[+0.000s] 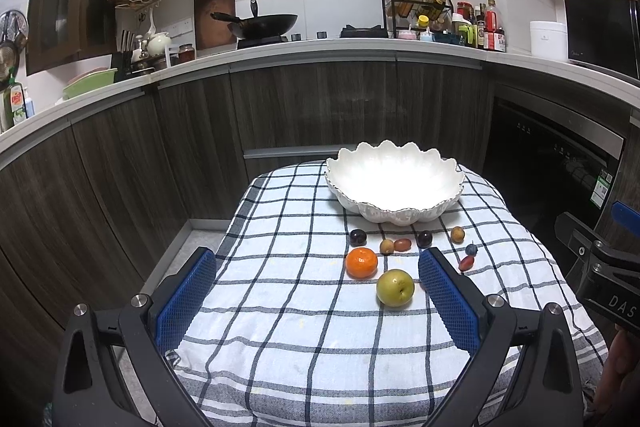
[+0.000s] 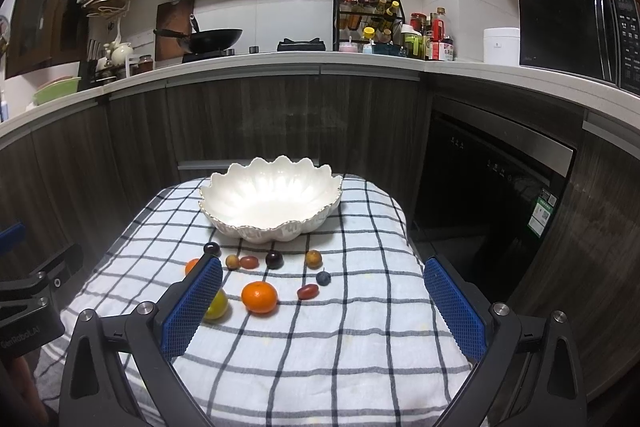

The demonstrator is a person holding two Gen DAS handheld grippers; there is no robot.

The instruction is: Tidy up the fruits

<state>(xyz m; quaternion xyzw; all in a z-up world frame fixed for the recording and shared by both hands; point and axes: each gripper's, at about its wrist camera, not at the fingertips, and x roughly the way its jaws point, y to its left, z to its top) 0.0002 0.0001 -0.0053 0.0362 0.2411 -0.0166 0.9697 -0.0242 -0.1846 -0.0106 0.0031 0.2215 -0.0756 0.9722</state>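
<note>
- Nearest in the left wrist view, the left gripper is seen spread wide, its blue-padded fingers grasping nothing, above a checked cloth that covers a small table.
- In the right wrist view the right gripper is likewise spread wide and empty over the same cloth.
- Each view catches the other tool at its edge: black parts of the right one at the right border of the left view, parts of the left one at the left border of the right view.
- Two oranges are counted in the right wrist view: one in full, a second partly hidden behind the left finger. Only one orange is visible in the left view.
- One yellow-green apple lies in the open in the left view; in the right view it is half covered by a finger.
- Seven small fruits lie just beyond: two dark plums, two yellowish round fruits, two red oblong fruits, one blueberry.
- One white scalloped bowl stands behind the fruit, with nothing in it.
- Farthest, a kitchen counter carries a wok. A microwave is seen in full only in the right view.
</note>
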